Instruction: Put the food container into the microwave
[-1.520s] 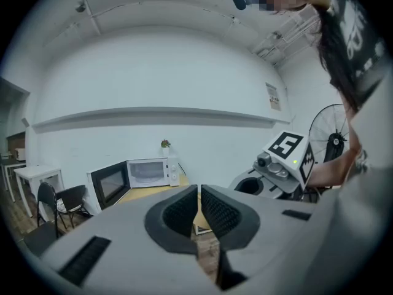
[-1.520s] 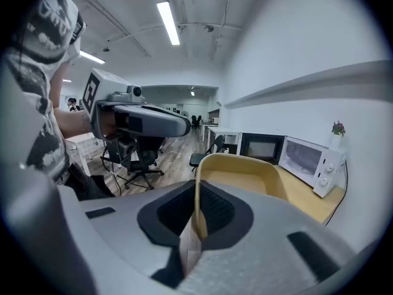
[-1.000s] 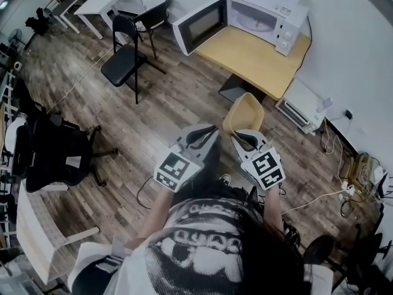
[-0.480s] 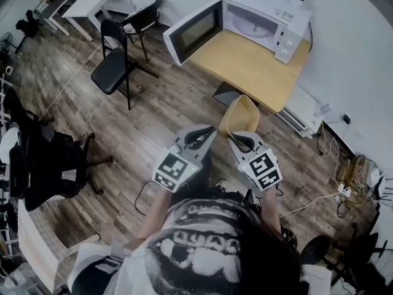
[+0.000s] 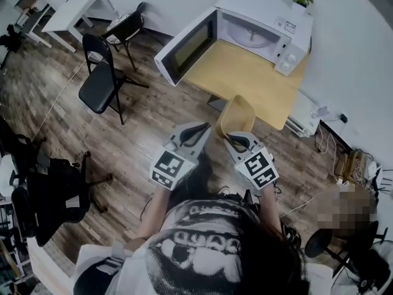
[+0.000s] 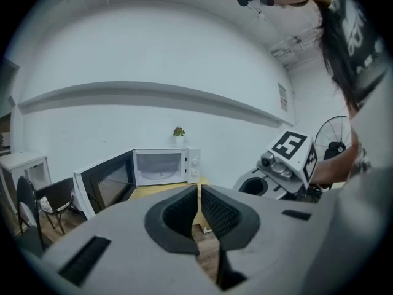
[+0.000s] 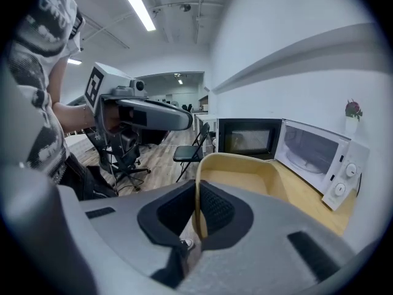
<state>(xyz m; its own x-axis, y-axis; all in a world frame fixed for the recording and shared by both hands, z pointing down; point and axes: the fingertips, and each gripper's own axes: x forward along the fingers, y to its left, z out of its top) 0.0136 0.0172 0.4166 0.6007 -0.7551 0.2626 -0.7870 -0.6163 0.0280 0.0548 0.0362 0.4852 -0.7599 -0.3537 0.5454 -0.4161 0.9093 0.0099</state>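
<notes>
Tan food container (image 7: 245, 172), rim pinched, microwave (image 7: 314, 154) open

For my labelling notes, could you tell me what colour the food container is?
Pale yellow-tan food container; clearest in the right gripper view.

Dark wood-plank floor (image 5: 153, 121), white walls (image 5: 350, 48). Light wooden bench (image 5: 252, 72) against the wall, black folding chair (image 5: 96, 93) near it, white table (image 5: 80, 8) beyond. Ceiling strip light (image 7: 138, 8) lit.
</notes>
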